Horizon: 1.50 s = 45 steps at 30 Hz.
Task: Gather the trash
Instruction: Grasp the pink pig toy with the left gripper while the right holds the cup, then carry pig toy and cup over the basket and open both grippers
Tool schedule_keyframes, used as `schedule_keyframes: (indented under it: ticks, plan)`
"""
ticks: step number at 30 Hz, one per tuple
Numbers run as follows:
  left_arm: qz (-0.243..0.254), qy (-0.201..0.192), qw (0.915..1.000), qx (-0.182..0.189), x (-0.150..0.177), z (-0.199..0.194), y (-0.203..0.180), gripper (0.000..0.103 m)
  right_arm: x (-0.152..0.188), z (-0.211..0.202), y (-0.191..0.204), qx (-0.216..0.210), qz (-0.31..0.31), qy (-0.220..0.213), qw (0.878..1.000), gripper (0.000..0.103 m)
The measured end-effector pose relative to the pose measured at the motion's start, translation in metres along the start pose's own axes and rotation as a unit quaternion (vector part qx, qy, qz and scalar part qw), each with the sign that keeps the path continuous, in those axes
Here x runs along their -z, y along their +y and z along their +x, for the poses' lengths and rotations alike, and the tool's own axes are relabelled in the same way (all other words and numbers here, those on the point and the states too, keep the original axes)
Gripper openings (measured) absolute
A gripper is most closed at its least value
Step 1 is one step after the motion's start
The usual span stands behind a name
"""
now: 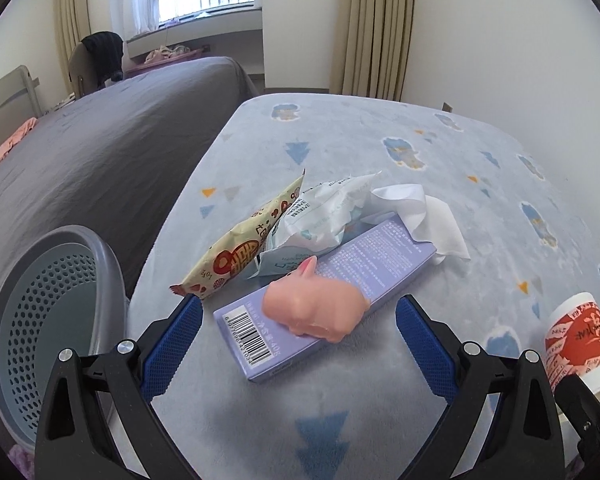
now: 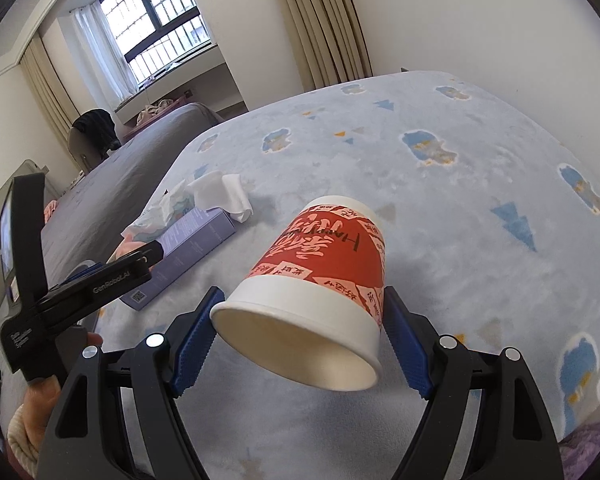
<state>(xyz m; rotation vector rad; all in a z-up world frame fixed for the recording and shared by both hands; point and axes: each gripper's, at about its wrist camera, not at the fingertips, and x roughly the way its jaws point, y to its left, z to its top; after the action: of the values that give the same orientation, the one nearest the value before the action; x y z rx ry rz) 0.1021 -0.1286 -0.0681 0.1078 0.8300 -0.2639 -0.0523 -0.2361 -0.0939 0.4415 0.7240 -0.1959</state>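
A red-and-white paper cup (image 2: 320,276) hangs tilted above the blue blanket, mouth toward the camera. My right gripper (image 2: 300,312) is shut on it, one pad on each side. The cup (image 1: 580,336) also shows at the right edge of the left wrist view. My left gripper (image 1: 300,312) stands open just in front of a purple box (image 1: 340,264) with a pink pig toy (image 1: 316,308) lying on it. Behind the box lie a yellow snack wrapper (image 1: 236,256), a crumpled white packet (image 1: 320,220) and a white tissue (image 1: 432,220).
A grey bin with a perforated inner basket (image 1: 40,320) stands at the left, beside the bed's edge. The blue patterned blanket (image 1: 380,152) covers the bed; a grey bed (image 1: 100,152) lies beyond. A hand (image 2: 44,396) holds the left gripper's handle.
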Motion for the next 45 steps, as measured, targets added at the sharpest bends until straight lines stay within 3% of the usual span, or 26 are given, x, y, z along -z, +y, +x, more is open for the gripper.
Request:
schedule_keyframes:
  ticks: [9, 28, 45]
  plan:
    - [0.013, 0.010, 0.9998, 0.011, 0.002, 0.003, -0.003, 0.053, 0.001, 0.004, 0.000, -0.004, 0.000, 0.005, 1.000, 0.076]
    - [0.026, 0.001, 0.9996, 0.012, 0.029, -0.045, 0.011, 0.052, 0.006, 0.002, 0.006, -0.003, -0.011, 0.004, 1.000, 0.076]
    - [0.004, -0.026, 0.9996, 0.004, 0.058, -0.090, 0.055, 0.052, 0.018, -0.011, 0.050, -0.007, -0.059, 0.006, 0.998, 0.076]
